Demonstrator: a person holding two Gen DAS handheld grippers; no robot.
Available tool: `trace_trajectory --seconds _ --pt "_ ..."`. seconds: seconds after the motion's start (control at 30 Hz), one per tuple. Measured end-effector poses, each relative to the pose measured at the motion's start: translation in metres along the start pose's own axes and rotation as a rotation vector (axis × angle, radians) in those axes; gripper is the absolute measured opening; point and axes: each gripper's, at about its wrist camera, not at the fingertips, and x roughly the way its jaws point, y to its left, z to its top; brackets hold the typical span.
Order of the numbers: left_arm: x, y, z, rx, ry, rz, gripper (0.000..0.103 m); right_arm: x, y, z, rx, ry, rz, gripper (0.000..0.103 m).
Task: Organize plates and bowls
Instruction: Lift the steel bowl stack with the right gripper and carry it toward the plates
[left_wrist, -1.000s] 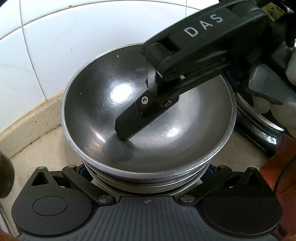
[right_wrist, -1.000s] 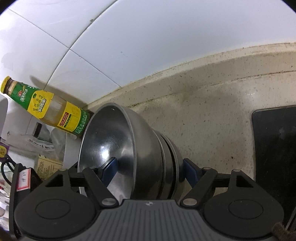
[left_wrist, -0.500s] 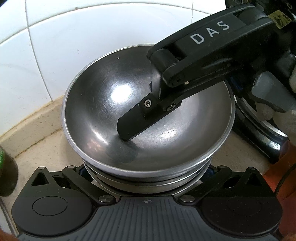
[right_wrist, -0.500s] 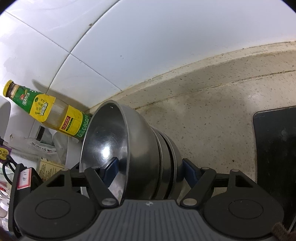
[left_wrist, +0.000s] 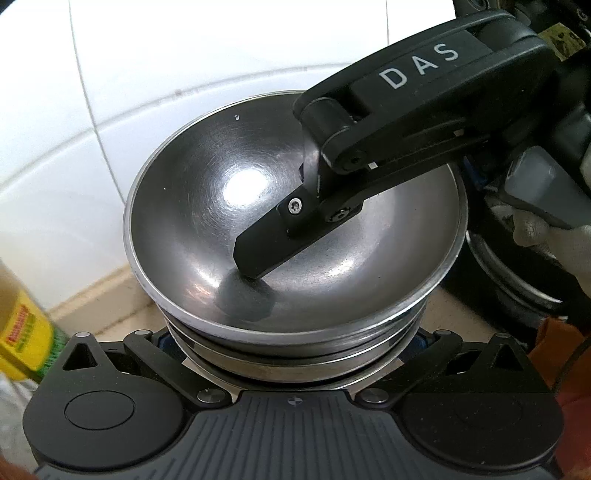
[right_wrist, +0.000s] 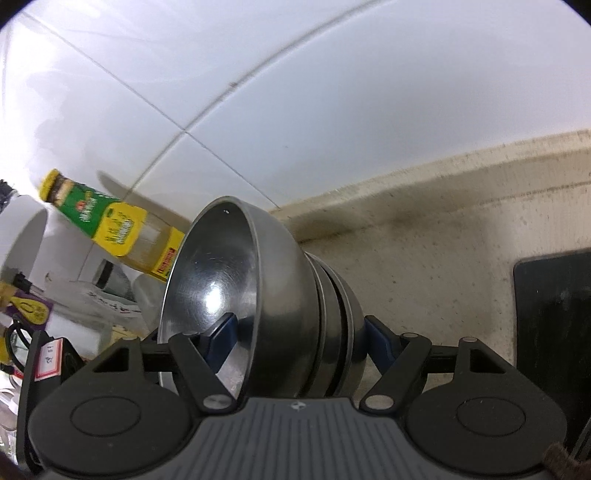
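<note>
A nested stack of steel bowls (left_wrist: 221, 206) is held off the counter by both grippers. My left gripper (left_wrist: 295, 343) is shut on the stack, with its fingers against the lower bowls' left and right sides and the blue pads barely showing. My right gripper (right_wrist: 301, 332) is shut on the stack as well. One of its blue-padded fingers (right_wrist: 221, 332) lies inside the top bowl (right_wrist: 218, 273), and the other finger (right_wrist: 380, 336) presses on the bottom bowl's underside. In the left wrist view that inner finger (left_wrist: 266, 243) rests on the top bowl's floor. The stack appears tipped on its side in the right wrist view.
A cooking-oil bottle with a yellow-green label (right_wrist: 122, 229) stands by the white tiled wall (right_wrist: 332, 92), also seen at the left edge as a bottle (left_wrist: 26, 332). Beige counter (right_wrist: 443, 266) lies below, with a black slab (right_wrist: 554, 332) at right. A gloved hand (left_wrist: 554, 236) and a dark round pot (left_wrist: 517, 288) are to the right.
Both grippers have risen with the stack still clamped. The counter has dropped lower in both views, more wall shows, and the oil bottle has come into the left wrist view.
</note>
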Motion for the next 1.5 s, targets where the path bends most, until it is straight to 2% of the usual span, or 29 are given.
trace_trajectory --seconds 0.27,0.47,0.63,0.83,1.2,1.5 --pt "-0.052 -0.020 0.007 0.007 -0.038 0.073 0.103 -0.033 0.037 -0.005 -0.055 -0.034 0.046 0.069" --pt "-0.096 -0.042 0.001 -0.003 -0.055 0.132 0.103 -0.060 0.063 -0.015 -0.090 -0.044 0.092 0.069" --pt "-0.127 -0.066 -0.014 -0.033 -0.052 0.178 0.103 -0.081 0.084 -0.032 -0.132 -0.034 0.127 0.069" --pt "-0.157 -0.098 -0.041 -0.080 -0.025 0.229 0.103 -0.095 0.096 -0.063 -0.172 0.020 0.181 0.069" --pt "-0.190 -0.140 -0.102 -0.122 0.030 0.204 0.103 -0.094 0.109 -0.136 -0.213 0.103 0.183 0.069" --pt "-0.206 -0.150 -0.139 -0.112 0.015 0.182 0.103 -0.103 0.111 -0.181 -0.164 0.075 0.171 0.069"
